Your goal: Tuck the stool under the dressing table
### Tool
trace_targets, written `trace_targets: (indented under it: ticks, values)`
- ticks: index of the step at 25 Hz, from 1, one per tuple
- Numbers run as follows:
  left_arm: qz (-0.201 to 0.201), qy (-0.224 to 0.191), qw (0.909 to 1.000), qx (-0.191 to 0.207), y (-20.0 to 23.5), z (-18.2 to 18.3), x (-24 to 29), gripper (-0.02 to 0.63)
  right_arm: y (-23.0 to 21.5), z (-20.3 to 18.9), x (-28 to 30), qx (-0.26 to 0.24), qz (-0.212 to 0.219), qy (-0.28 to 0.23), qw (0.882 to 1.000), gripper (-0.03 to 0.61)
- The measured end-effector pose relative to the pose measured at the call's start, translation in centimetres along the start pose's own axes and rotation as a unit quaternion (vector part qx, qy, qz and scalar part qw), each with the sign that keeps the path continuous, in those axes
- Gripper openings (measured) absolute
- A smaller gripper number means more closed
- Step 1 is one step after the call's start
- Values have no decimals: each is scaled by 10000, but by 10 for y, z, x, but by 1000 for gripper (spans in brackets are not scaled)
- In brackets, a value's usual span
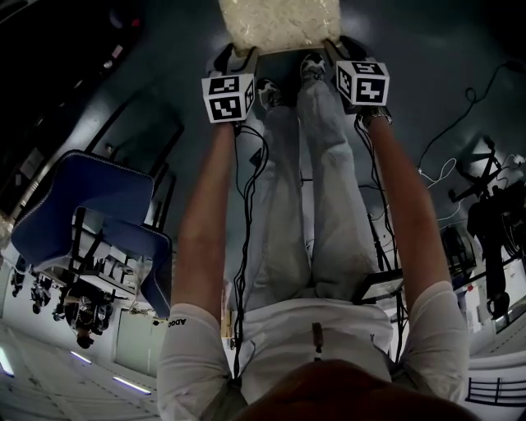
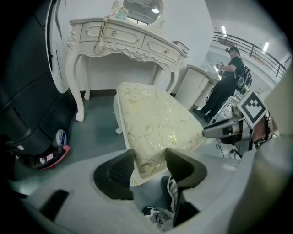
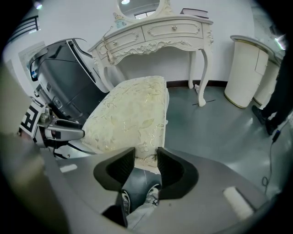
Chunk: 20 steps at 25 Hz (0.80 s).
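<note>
Cream stool (image 1: 279,23) held at its two near corners
The left gripper (image 2: 149,168) and the right gripper (image 3: 145,165) each clamp one corner of its padded, gold-leaf-patterned seat; it stands at 12 o'clock, in front of the white dressing table (image 3: 158,34).

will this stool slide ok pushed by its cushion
The cream, gold-patterned padded stool likely slides, not rolls, on the smooth grey floor. Its cushion edge may squash between the fingers, and pushing high could tip it.
</note>
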<state>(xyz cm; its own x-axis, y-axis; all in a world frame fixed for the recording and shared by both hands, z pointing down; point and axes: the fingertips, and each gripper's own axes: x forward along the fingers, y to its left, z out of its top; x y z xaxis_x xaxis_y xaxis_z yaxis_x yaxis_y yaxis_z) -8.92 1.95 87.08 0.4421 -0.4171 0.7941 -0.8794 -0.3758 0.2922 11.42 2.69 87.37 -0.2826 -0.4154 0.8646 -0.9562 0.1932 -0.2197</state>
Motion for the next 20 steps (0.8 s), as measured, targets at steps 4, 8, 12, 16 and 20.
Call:
trace_targets:
  ticks: [4, 8, 12, 16, 20]
  values:
    - [124, 87, 9998, 116, 6, 28, 12, 229, -10, 28, 9, 24, 65, -83, 9999, 160]
    - [299, 135, 9994, 54, 17, 58, 29, 224, -19, 59, 24, -17, 232, -31, 9997, 161]
    - [449, 174, 9988, -37, 27, 88, 49, 221, -33, 91, 39, -159, 402, 111, 9990, 163]
    - [711, 101, 9968, -345, 37, 123, 68, 213, -48, 130, 53, -43, 565, 105, 9983, 167]
    - [983, 68, 9928, -680, 40, 144, 79, 199, -60, 156, 64, 159, 530, 126, 9984, 169]
